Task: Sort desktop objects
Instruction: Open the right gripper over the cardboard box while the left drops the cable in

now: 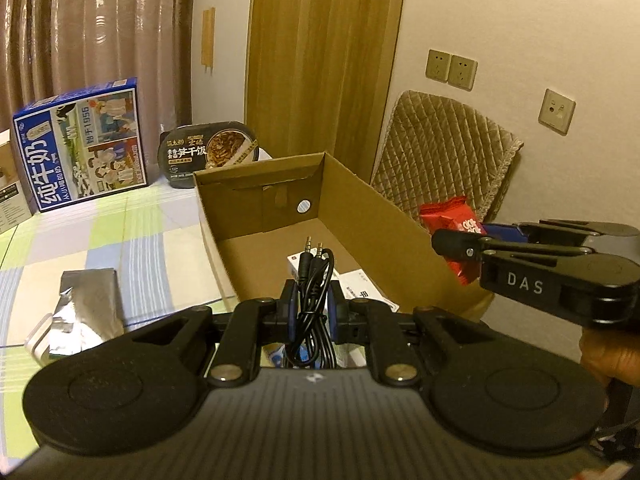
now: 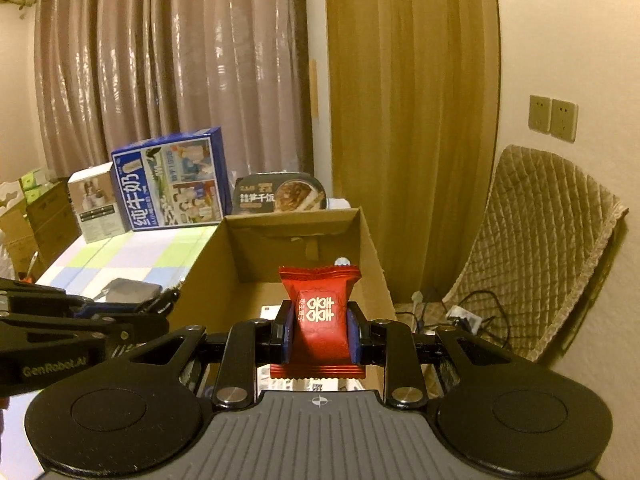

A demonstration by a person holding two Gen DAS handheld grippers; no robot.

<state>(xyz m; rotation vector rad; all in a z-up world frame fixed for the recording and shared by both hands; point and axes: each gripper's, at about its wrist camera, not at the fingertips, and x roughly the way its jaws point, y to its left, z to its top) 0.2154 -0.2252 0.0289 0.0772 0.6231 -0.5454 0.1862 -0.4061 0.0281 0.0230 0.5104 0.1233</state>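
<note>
My left gripper (image 1: 313, 308) is shut on a coiled black audio cable (image 1: 314, 280) and holds it over the near end of an open cardboard box (image 1: 376, 216). White cards (image 1: 362, 284) lie on the box floor. My right gripper (image 2: 319, 322) is shut on a red snack packet (image 2: 319, 312) and holds it above the near end of the same box (image 2: 372, 248). In the left wrist view the right gripper (image 1: 456, 246) and its red packet (image 1: 450, 210) sit over the box's right wall. In the right wrist view the left gripper's fingers (image 2: 132, 312) show at left.
A silver foil packet (image 1: 86, 308) lies on the checked tablecloth (image 1: 120, 232) left of the box. A blue milk carton box (image 1: 80, 148) and a black instant-rice bowl (image 1: 208, 152) stand at the back. A quilted chair (image 2: 536, 248) stands right of the table, with cables on the floor.
</note>
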